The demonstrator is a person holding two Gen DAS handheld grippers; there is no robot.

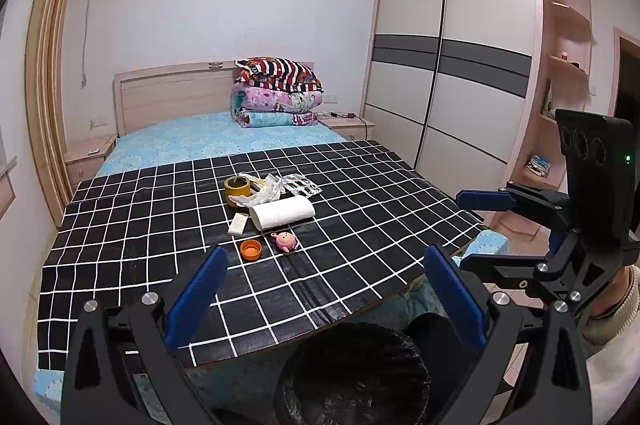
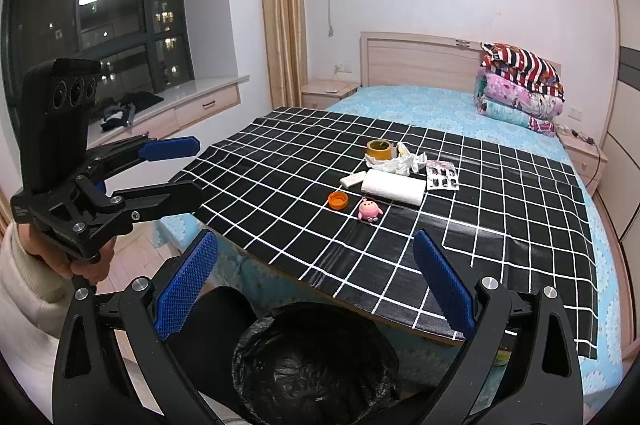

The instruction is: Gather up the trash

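Note:
On the black checked cloth [image 1: 160, 233] [image 2: 500, 209] lie a crumpled white tissue [image 1: 266, 191] [image 2: 398, 161], an orange bottle cap [image 1: 251, 249] [image 2: 338, 201], a small white wrapper [image 1: 239, 224] [image 2: 352, 180], an empty pill blister [image 1: 302, 184] [image 2: 442, 176], a yellow tape roll [image 1: 237, 189] [image 2: 379, 149], a paper roll [image 1: 282, 211] [image 2: 394, 187] and a pink toy [image 1: 286, 241] [image 2: 369, 211]. A bin with a black bag [image 1: 352, 373] [image 2: 316, 365] stands below the near edge. My left gripper [image 1: 326, 285] and right gripper [image 2: 316, 265] are open and empty, above the bin.
The cloth covers a blue bed [image 1: 208, 137] with folded quilts [image 1: 276, 93] at the headboard. A wardrobe [image 1: 452, 65] stands on the right, nightstands [image 1: 86, 155] beside the bed, a window bench [image 2: 192, 105] on the left.

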